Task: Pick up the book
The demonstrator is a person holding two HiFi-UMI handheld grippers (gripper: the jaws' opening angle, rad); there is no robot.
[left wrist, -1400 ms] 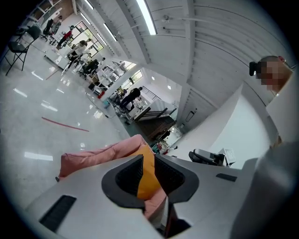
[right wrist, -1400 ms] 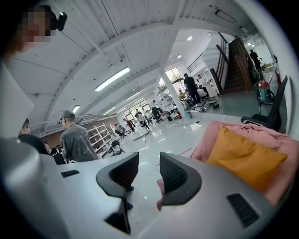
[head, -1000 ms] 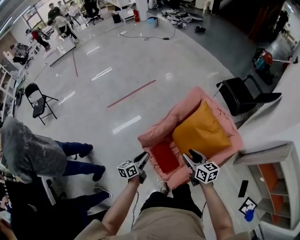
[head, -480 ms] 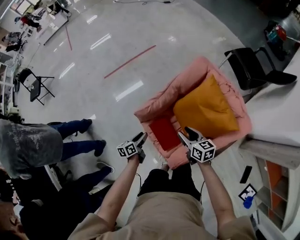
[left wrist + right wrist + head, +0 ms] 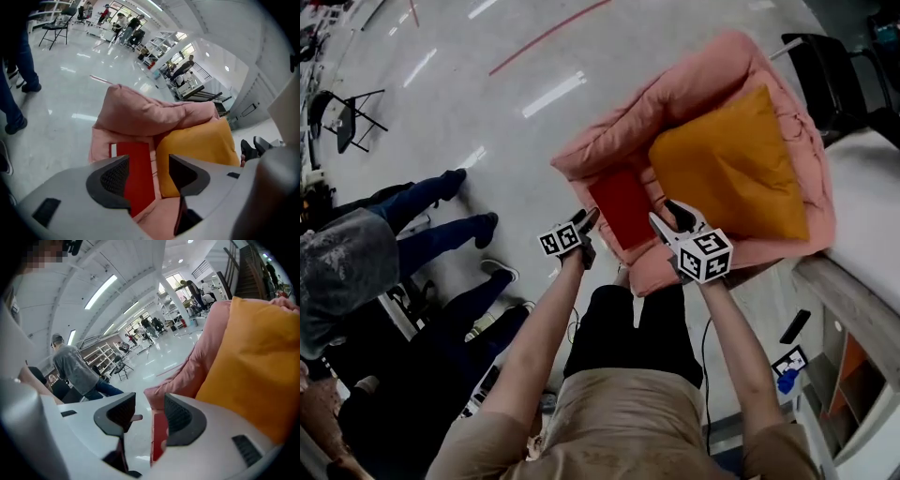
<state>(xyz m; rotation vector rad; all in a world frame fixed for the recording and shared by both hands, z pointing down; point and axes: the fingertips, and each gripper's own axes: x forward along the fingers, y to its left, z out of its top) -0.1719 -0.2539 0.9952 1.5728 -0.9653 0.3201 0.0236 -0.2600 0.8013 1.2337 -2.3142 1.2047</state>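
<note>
A red book (image 5: 622, 206) lies flat on the seat of a pink armchair (image 5: 675, 89), left of an orange cushion (image 5: 733, 178). My left gripper (image 5: 587, 221) hovers at the book's near left corner, apart from it. Its jaws have just been opening and hold nothing. In the left gripper view the book (image 5: 137, 176) shows beyond the open left gripper (image 5: 147, 164). My right gripper (image 5: 669, 217) hangs open over the seat's front edge, between book and cushion. The right gripper view has the open right gripper (image 5: 149, 401) with the book's edge (image 5: 159, 439) below it.
Two people stand at the left, one in jeans (image 5: 441, 234), one in grey (image 5: 342, 272). A black chair (image 5: 834, 66) is behind the armchair, and a white table (image 5: 867, 178) and shelf are on the right. A folding chair (image 5: 342, 117) stands at the far left.
Both grippers have sunk toward the armchair seat, which now looks larger and closer. The left gripper's jaws stand wider apart than before.
</note>
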